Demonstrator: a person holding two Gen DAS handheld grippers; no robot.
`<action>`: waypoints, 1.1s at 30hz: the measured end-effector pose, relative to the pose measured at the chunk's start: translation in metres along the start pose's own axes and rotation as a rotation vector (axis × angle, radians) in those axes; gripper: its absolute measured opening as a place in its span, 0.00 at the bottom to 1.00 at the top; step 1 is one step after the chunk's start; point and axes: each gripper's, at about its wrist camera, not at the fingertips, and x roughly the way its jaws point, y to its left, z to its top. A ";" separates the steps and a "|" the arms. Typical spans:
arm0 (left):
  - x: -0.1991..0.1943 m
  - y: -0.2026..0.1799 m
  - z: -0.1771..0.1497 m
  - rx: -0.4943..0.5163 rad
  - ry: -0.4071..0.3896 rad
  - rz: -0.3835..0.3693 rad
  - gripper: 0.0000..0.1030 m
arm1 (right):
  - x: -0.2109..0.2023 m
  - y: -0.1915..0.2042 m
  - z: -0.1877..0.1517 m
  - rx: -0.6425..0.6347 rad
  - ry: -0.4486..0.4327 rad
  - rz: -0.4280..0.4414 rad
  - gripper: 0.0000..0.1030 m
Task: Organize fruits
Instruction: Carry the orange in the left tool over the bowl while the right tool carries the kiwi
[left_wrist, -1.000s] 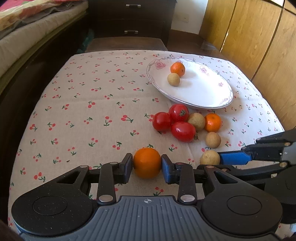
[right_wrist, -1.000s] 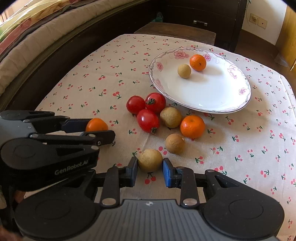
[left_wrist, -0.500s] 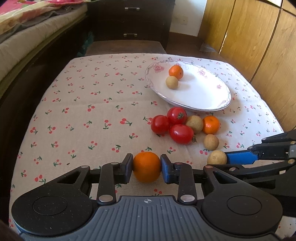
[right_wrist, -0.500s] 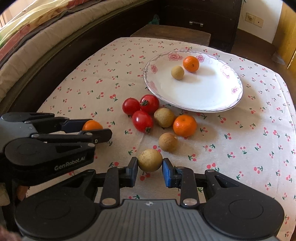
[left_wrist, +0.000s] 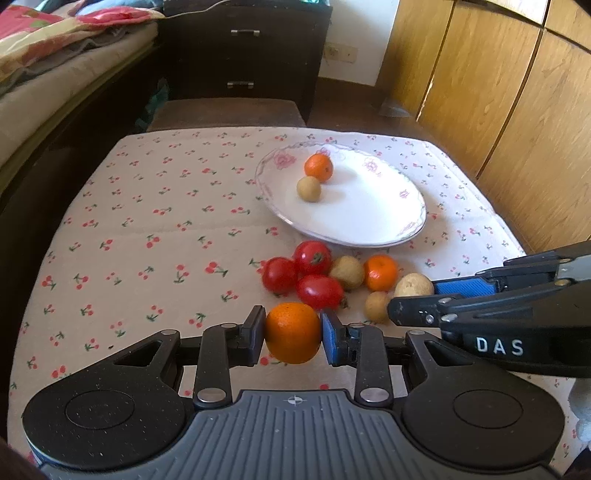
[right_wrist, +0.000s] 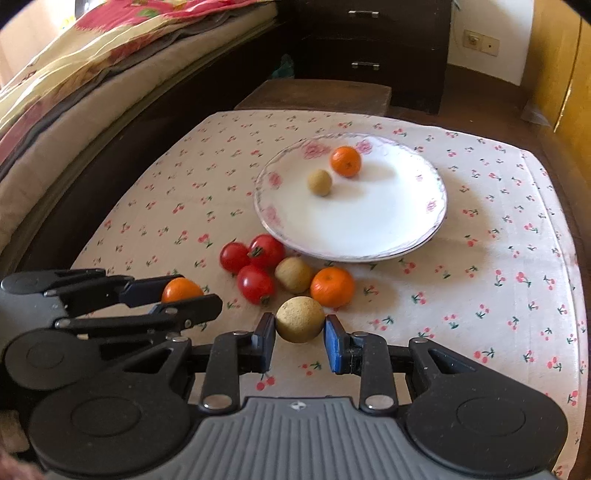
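Note:
My left gripper (left_wrist: 293, 332) is shut on an orange tangerine (left_wrist: 292, 333) and holds it above the cloth near the table's front. My right gripper (right_wrist: 300, 334) is shut on a tan longan (right_wrist: 300, 319), also lifted; it shows in the left wrist view (left_wrist: 413, 285). A white flowered plate (left_wrist: 369, 221) at the back right holds one tangerine (left_wrist: 318, 167) and one longan (left_wrist: 308, 189). In front of the plate lie three red tomatoes (left_wrist: 312, 258), a longan (left_wrist: 347, 272), a tangerine (left_wrist: 380, 272) and another longan (left_wrist: 376, 306).
The table wears a cherry-print cloth (left_wrist: 166, 221). A bed (right_wrist: 74, 92) runs along the left. A dark drawer chest (left_wrist: 243, 48) and a low stool (left_wrist: 225, 114) stand behind the table. Wooden wardrobe doors (left_wrist: 498, 92) are on the right.
Both grippers have risen and pulled back with their fruits held; the table and plate look farther away now.

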 end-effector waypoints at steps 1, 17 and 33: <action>0.000 -0.001 0.001 0.001 -0.002 -0.003 0.39 | 0.000 -0.001 0.001 0.002 -0.003 -0.001 0.30; 0.022 -0.025 0.052 0.015 -0.055 0.000 0.39 | 0.004 -0.041 0.042 0.083 -0.063 -0.056 0.30; 0.067 -0.024 0.079 0.008 -0.023 0.027 0.39 | 0.045 -0.062 0.068 0.101 -0.023 -0.069 0.30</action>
